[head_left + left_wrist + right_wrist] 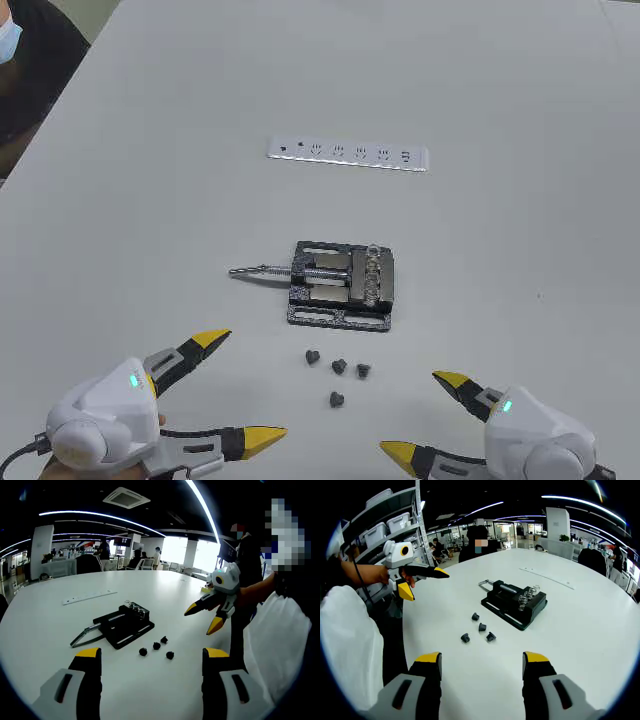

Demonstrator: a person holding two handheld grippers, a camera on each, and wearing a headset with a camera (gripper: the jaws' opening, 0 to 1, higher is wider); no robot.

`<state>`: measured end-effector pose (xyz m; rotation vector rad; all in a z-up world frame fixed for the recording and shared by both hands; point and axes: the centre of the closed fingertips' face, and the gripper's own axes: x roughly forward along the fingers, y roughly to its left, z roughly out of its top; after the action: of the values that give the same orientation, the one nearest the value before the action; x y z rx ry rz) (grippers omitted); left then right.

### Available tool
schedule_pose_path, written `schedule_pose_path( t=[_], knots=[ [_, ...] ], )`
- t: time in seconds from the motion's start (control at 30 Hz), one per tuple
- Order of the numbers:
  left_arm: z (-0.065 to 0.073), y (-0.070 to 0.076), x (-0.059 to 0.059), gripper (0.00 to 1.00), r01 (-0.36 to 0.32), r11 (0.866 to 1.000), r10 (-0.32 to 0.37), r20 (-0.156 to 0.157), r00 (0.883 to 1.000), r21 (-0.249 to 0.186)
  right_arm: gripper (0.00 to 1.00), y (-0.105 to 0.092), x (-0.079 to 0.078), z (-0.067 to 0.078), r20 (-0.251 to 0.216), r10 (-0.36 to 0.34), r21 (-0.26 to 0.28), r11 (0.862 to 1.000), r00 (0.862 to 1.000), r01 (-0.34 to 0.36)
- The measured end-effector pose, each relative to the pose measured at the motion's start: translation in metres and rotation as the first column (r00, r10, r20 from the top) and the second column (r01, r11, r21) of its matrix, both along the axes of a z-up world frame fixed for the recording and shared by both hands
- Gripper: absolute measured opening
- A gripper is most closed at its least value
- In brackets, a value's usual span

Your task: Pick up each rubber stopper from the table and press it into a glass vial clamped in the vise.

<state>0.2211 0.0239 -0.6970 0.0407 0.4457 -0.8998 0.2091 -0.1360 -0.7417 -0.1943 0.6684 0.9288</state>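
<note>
We're holding both tongs wide and empty: left gripper and right gripper are hovering on our side of the vise. Four rubber stoppers are lying loose on the table just in front of the vise. Glass vials are standing in a row, clamped in it. Power strip is lying beyond the vise, its markings too small to read.

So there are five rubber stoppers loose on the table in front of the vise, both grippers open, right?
Not quite: the head view shows four rubber stoppers, not five. They do lie loose on the table in front of the vise, and the left gripper and right gripper are both open.
</note>
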Motion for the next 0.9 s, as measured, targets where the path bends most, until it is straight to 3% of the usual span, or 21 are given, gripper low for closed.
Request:
schedule_pose_path(
  t=[0.9],
  knots=[
    [-0.0063, 0.0007, 0.0075, 0.81, 0.009, 1.000, -0.009, -0.007, 1.000, -0.006, 0.67, -0.0026, 0.0052, -0.0029, -0.010, -0.002, -0.008, 1.000, 1.000, 0.002]
  ],
)
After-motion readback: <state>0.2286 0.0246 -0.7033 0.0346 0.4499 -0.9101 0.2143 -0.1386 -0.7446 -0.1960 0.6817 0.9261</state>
